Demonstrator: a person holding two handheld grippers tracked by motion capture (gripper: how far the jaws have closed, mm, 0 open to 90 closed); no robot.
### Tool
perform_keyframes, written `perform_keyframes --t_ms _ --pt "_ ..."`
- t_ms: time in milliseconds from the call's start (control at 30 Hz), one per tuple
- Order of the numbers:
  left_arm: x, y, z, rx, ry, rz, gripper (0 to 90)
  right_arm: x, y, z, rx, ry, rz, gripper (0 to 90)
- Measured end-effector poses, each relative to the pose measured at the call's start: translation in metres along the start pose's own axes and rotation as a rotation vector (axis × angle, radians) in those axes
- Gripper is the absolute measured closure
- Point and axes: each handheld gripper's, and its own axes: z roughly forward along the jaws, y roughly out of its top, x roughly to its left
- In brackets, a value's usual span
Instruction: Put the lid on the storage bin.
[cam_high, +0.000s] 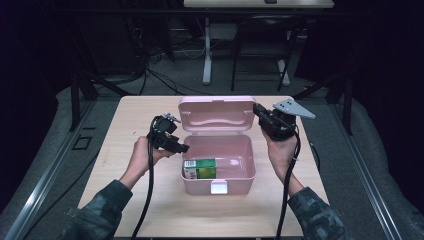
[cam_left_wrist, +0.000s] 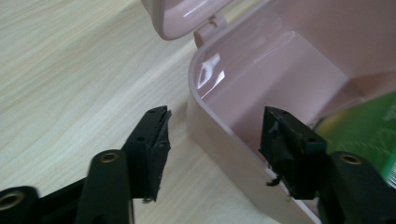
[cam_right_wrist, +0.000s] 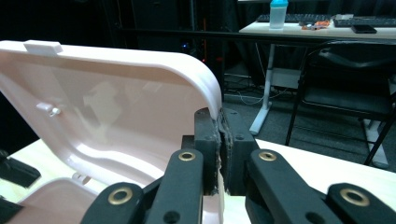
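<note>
Gripping the raised lid (cam_high: 217, 113) of the pink box (cam_high: 218, 180) by its edge, the right gripper (cam_high: 261, 113) sits at about two o'clock from the box's middle in the high view. In the right gripper view its jaws are clamped tight on the lid's rim (cam_right_wrist: 211, 95), one pad on each face of the plastic, with the lid tilted back and open.

At about nine o'clock from the box, the left gripper (cam_high: 181, 148) points toward the box's left wall. In the left gripper view its jaws stand apart and grasp nothing: one finger (cam_left_wrist: 152, 140) is outside over the wooden table (cam_left_wrist: 60, 74), the other (cam_left_wrist: 285, 144) is over the inside of the box, and the box wall (cam_left_wrist: 219, 135) runs between them without either pad pressing on it.

Inside the box, a green carton (cam_high: 200, 168) lies flat against the front wall, toward seven o'clock of the compartment. The box stands near the middle of the table (cam_high: 140, 107), its white latch (cam_high: 218, 187) facing the person at six o'clock.
</note>
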Motion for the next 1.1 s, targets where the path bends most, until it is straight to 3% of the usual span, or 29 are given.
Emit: perform_keyframes --t_ms 167,333,767,1100 --pt "-0.003 -0.01 -0.022 -0.057 0.019 0.004 33.2 0.001 0.001 -0.007 0.028 0.016 -0.01 85.6" --pt "-0.002 -0.018 -0.033 -0.079 0.034 0.015 28.1 0.004 0.0 -0.015 0.052 0.023 -0.029 85.2" --pt "0.006 -0.043 -0.035 -0.098 0.045 -0.021 26.6 0.009 -0.006 -0.038 0.124 0.066 -0.05 84.5" --pt "0.02 -0.069 -0.042 -0.117 0.084 -0.074 15.9 0.01 -0.01 -0.052 0.169 0.101 -0.048 85.5"
